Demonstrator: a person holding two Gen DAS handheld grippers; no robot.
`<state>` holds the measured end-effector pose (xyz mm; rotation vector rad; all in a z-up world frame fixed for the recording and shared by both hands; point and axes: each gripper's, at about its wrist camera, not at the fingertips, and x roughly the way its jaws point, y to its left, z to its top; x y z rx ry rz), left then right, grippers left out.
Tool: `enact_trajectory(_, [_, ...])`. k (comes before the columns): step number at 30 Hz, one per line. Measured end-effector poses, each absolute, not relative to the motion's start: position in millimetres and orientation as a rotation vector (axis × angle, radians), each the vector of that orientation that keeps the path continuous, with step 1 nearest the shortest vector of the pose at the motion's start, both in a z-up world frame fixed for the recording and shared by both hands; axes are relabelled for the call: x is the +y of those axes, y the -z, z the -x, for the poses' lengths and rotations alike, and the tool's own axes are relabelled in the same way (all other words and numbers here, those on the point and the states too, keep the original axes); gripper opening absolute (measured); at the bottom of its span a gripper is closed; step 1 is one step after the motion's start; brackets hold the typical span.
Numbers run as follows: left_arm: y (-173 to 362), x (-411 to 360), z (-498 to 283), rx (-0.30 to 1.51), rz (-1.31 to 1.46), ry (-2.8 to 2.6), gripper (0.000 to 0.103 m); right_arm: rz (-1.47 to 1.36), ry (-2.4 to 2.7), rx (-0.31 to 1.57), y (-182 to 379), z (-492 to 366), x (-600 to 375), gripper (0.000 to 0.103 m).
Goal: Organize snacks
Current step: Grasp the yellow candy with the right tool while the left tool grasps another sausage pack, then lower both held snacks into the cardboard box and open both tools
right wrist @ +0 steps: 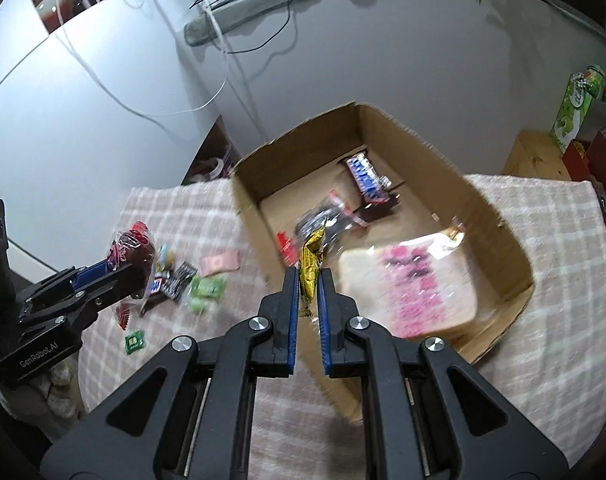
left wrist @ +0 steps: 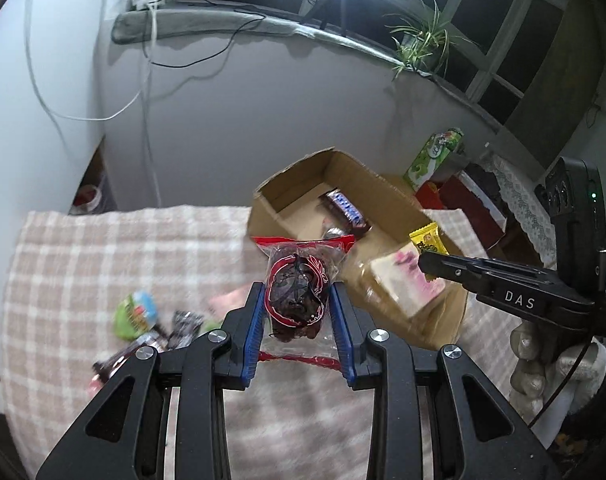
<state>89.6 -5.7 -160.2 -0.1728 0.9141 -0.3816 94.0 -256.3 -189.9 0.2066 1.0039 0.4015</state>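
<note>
Snacks are being carried to the cardboard box (right wrist: 499,216) on the table (right wrist: 543,320), the left gripper (left wrist: 297,300) pinching a red-printed clear packet (left wrist: 299,280) and the right gripper (right wrist: 307,284) pinching a yellow packet (right wrist: 311,264), so next probably calls for releasing both inside.

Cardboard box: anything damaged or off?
The cardboard box has a ragged, torn far-left rim, otherwise intact. Left gripper holds a red packet; right gripper holds a yellow packet.
</note>
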Motion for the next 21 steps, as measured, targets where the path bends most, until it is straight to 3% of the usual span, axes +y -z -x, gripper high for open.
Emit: enact_trajectory(21, [167, -59, -168, 0.954, 0.128, 0.41, 0.03, -0.153, -0.39, 0.994, 197, -163, -288, 0.009])
